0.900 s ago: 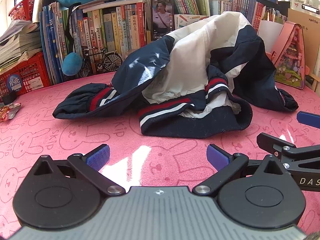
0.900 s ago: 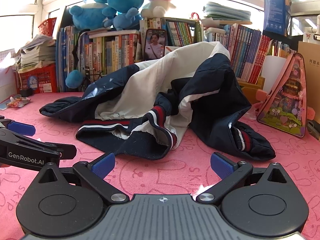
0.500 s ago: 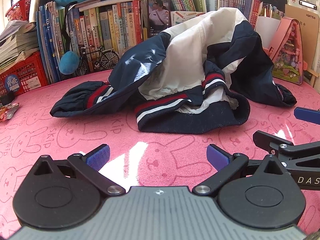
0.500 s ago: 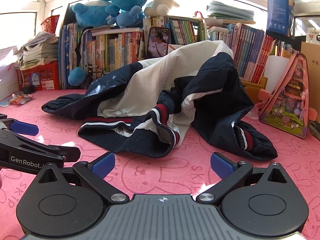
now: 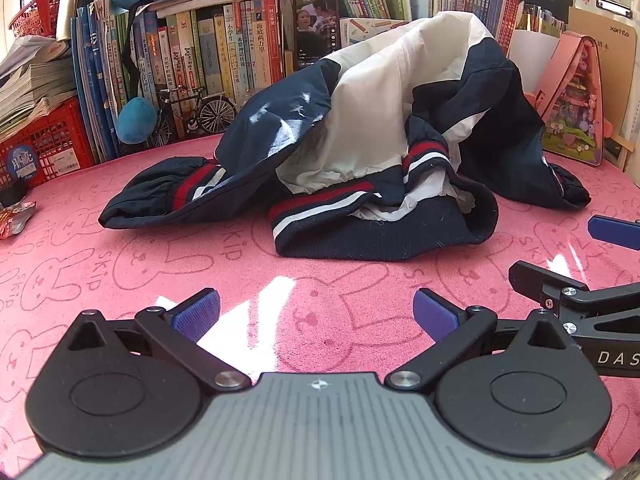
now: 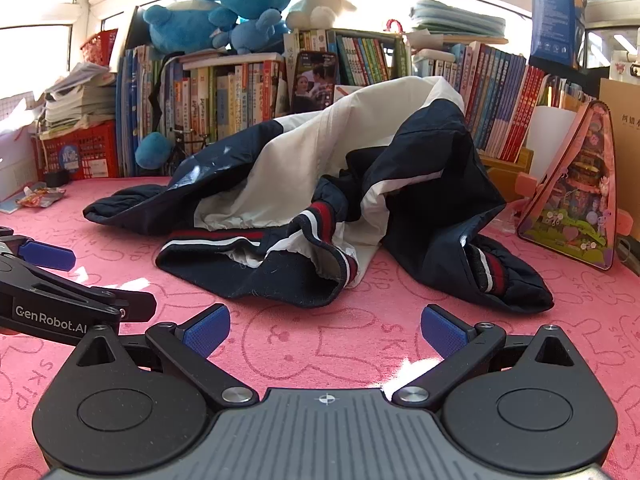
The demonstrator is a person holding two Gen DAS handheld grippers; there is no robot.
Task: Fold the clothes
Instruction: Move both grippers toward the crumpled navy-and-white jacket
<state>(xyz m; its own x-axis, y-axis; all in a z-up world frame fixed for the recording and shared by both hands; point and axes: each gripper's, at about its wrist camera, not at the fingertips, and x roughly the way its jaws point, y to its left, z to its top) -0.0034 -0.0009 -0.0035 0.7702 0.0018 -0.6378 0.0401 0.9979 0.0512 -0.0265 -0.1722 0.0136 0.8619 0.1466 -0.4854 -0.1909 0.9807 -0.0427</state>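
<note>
A navy and white jacket (image 5: 360, 148) lies crumpled on the pink worktop (image 5: 120, 272), at twelve o'clock from both grippers and apart from them. The left gripper (image 5: 316, 312) and right gripper (image 6: 325, 330) both stand wide open, holding nothing, with books (image 6: 224, 96) lined up behind the jacket.

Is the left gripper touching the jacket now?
Apart. In the left wrist view, bare pink cloth lies between the open left gripper and the jacket.

jacket (image 5: 360, 128) hides lower phone (image 5: 316, 28), right gripper (image 5: 592, 264) cut by edge
</note>
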